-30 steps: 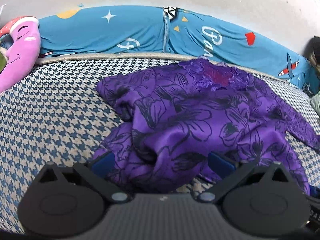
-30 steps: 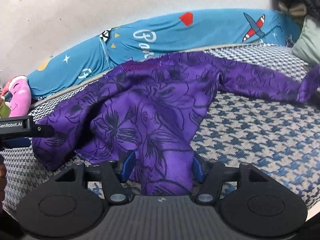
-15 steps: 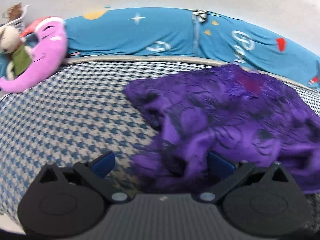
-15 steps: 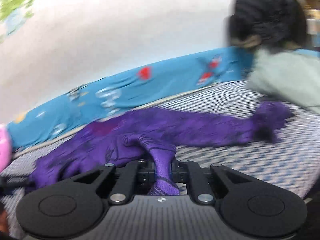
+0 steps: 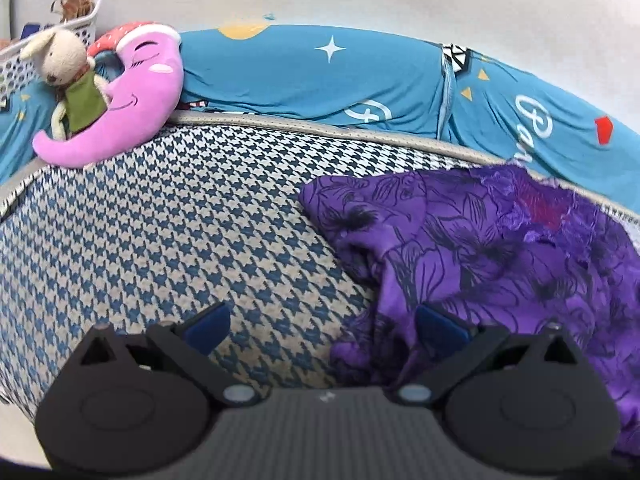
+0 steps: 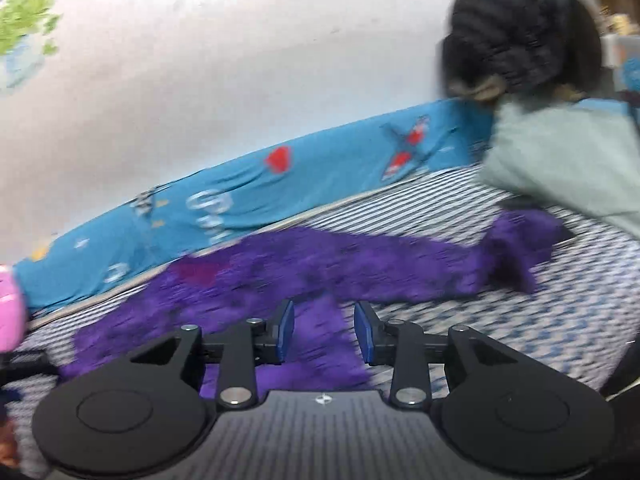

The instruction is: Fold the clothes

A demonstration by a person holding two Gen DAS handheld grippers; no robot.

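Purple floral-print garment (image 5: 500,256) crumpled on blue-and-white houndstooth mattress (image 5: 168,240), filling 3 to 5 o'clock of left wrist view. Reddish patch near collar at 2 o'clock.

Left gripper (image 5: 324,320) low over mattress, jaws spread wide, nothing between them; right pad (image 5: 436,324) against garment edge, left pad (image 5: 208,322) over bare houndstooth.

Right gripper (image 6: 324,334) jaws parted narrowly, a strip of purple cloth (image 6: 320,344) lying between and below pads; contact with pads not discernible, right view motion-blurred. Long sleeve (image 6: 460,260) stretched toward 3 o'clock.

Blue printed bedding (image 5: 320,76) along wall at 12 o'clock: white script partly legible, "Pa…", star, red shape. Pink moon plush (image 5: 132,96) and rabbit toy (image 5: 68,68) at 10 o'clock. Pale green cloth (image 6: 560,160) and dark knit item (image 6: 520,28) at 2 o'clock of right view.
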